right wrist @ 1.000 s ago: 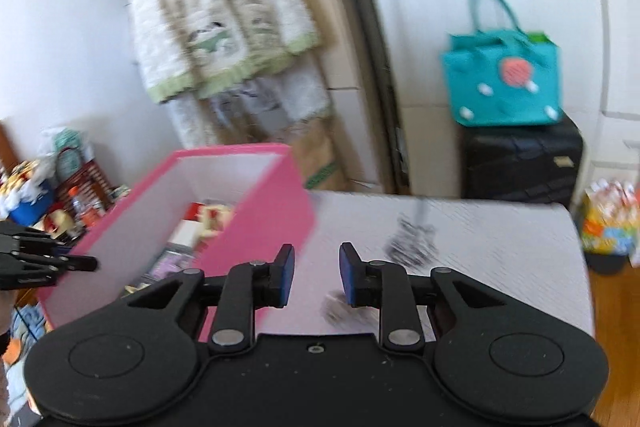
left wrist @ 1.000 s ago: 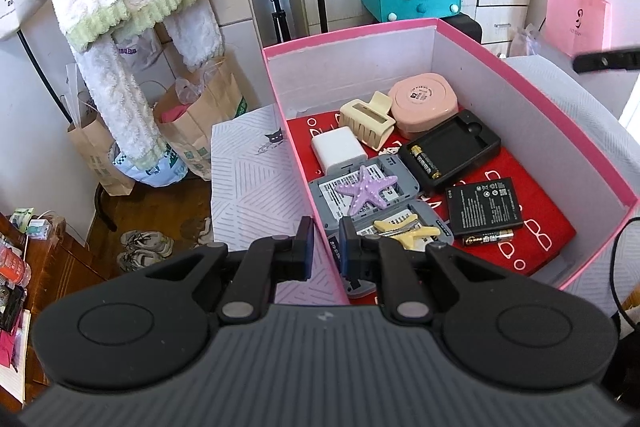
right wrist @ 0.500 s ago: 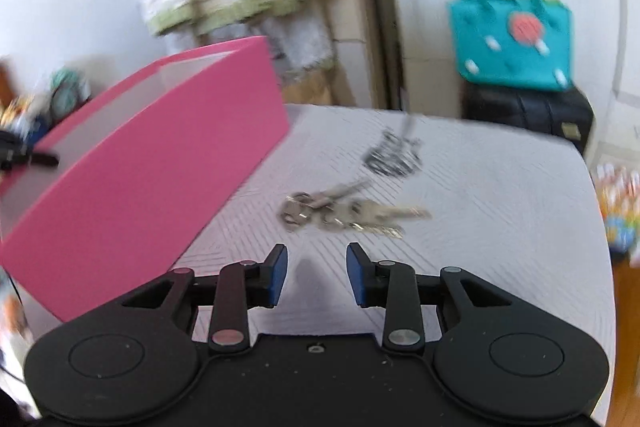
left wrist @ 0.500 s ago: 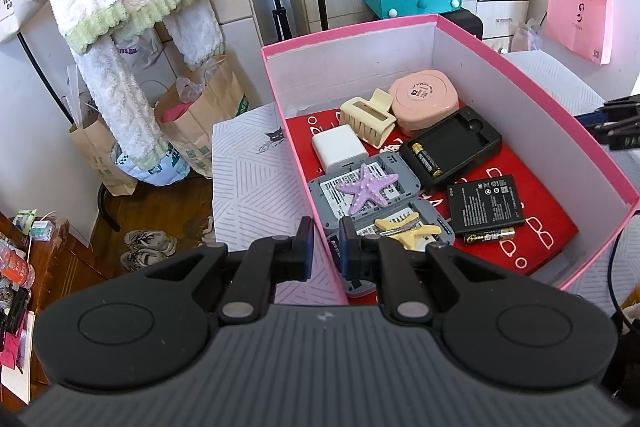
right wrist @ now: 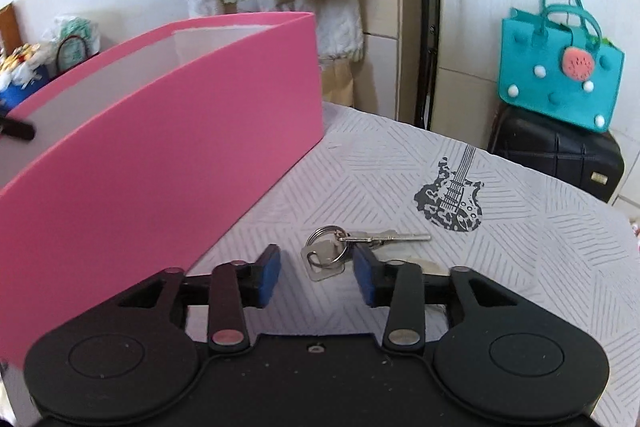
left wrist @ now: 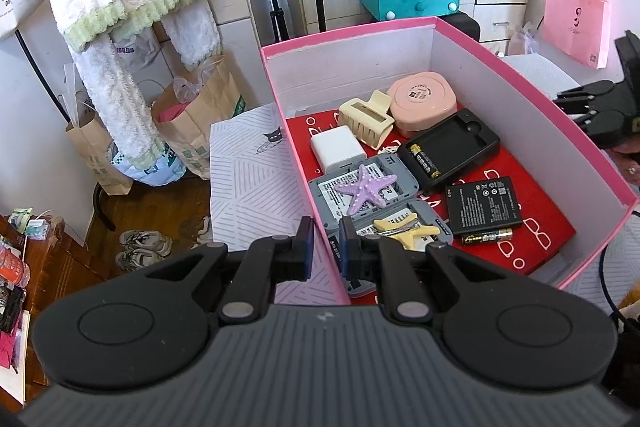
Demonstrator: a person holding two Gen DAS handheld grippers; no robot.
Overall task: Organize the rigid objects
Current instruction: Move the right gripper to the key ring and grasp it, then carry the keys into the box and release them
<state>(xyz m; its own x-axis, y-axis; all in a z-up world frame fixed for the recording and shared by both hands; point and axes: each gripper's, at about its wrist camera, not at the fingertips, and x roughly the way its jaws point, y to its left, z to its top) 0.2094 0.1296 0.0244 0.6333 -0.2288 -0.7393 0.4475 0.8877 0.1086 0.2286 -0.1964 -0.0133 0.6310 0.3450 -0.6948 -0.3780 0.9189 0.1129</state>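
We use the pink box as our landmark. It sits on the desk, which has a striped white cloth on it.

Our left tongs are at the near left wall of the box. Their blue pads are pinched close together, one on each side of the pink wall. We think they hold the box there so it does not slide, but we cannot tell for sure if they press on the wall.

Inside the box lie hard little things: a purple starfish, a cream hair clip, a round pink case, a white charger block, a black tray and a flat black battery. They are in there because that is where we tidy things to.

The bunch of keys is not in the box yet. It lies on the desk just outside the box's long right wall, near the guitar drawing.

Our right tongs are low over the keys. Their jaws have just been opening and now stand half wide, with the key ring and a key head between them. The pads do not touch the keys yet. We think the wider gap lets the tongs fit around the ring, so next we can squeeze, lift the keys, and put them in the box.
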